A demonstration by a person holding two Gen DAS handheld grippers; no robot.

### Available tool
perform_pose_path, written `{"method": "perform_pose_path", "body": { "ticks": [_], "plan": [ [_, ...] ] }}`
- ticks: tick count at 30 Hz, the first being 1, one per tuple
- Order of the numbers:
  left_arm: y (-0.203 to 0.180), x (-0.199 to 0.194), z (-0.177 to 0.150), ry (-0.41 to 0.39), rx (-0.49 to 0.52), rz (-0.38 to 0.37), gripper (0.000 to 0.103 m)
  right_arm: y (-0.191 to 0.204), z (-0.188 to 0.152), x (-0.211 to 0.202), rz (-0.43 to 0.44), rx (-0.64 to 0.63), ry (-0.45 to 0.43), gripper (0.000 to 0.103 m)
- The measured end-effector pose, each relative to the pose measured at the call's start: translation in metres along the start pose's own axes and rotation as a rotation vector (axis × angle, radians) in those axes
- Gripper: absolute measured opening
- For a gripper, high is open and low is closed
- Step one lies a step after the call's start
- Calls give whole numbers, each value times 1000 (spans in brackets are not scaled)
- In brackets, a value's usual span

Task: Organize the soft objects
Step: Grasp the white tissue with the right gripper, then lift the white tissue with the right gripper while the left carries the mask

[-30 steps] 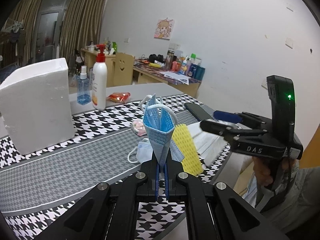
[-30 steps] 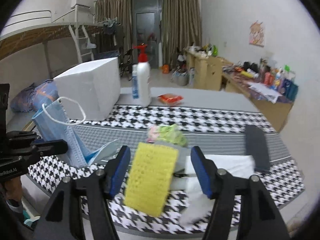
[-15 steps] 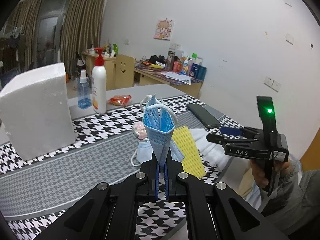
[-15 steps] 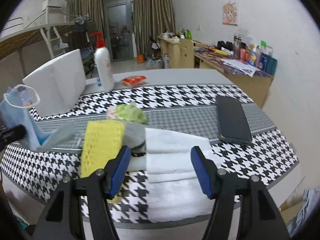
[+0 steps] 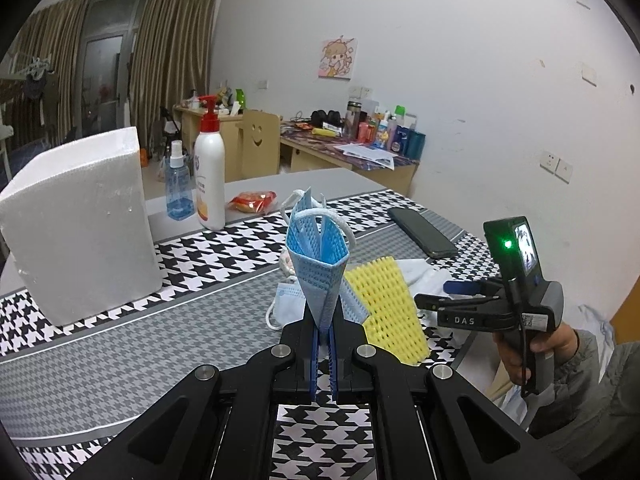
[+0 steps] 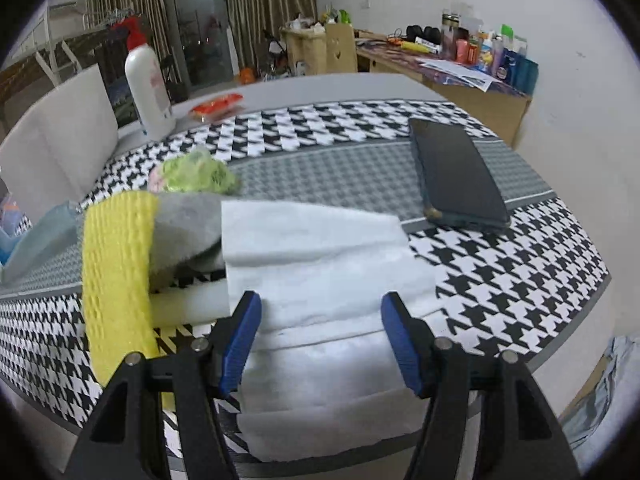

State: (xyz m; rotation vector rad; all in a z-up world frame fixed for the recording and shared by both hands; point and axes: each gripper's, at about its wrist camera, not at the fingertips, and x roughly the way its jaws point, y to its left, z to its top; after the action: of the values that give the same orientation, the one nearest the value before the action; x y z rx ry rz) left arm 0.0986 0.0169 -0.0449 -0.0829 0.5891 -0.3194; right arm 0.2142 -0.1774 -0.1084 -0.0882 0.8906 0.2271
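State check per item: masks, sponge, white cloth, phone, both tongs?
left tongs: shut on blue mask
blue mask: pinched, standing upright off the table
second mask: lying flat on the table
yellow sponge: lying flat
white cloth: spread flat, partly folded
right tongs: open, over white cloth
phone: flat, screen dark

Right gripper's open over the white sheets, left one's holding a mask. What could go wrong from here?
1. The white sheets overhang the table edge; a partial pinch by the right gripper may take only the top layer or drag the stack off.
2. The yellow foam net lies beside them and could snag.
3. The blue mask in the left gripper has loose ear loops.
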Motion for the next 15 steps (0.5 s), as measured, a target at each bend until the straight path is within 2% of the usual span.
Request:
{"method": "perform_pose_path", "body": {
  "ticks": [4, 8, 12, 14, 15],
  "plan": [
    [1, 2, -1, 7, -1, -5, 4, 1, 0, 2, -31, 0, 2, 60],
    [2, 1, -1, 7, -5, -8, 4, 2, 0, 3, -51, -15, 2, 57],
    [4, 3, -1, 12, -9, -10, 4, 5, 3, 3, -22, -32, 11, 41],
    [4, 3, -1, 14, -8, -13, 4, 6, 4, 4, -26, -33, 11, 29],
    [4, 2, -2, 13, -6, -10, 4, 6, 6, 4, -26, -30, 7, 17]
  ]
}}
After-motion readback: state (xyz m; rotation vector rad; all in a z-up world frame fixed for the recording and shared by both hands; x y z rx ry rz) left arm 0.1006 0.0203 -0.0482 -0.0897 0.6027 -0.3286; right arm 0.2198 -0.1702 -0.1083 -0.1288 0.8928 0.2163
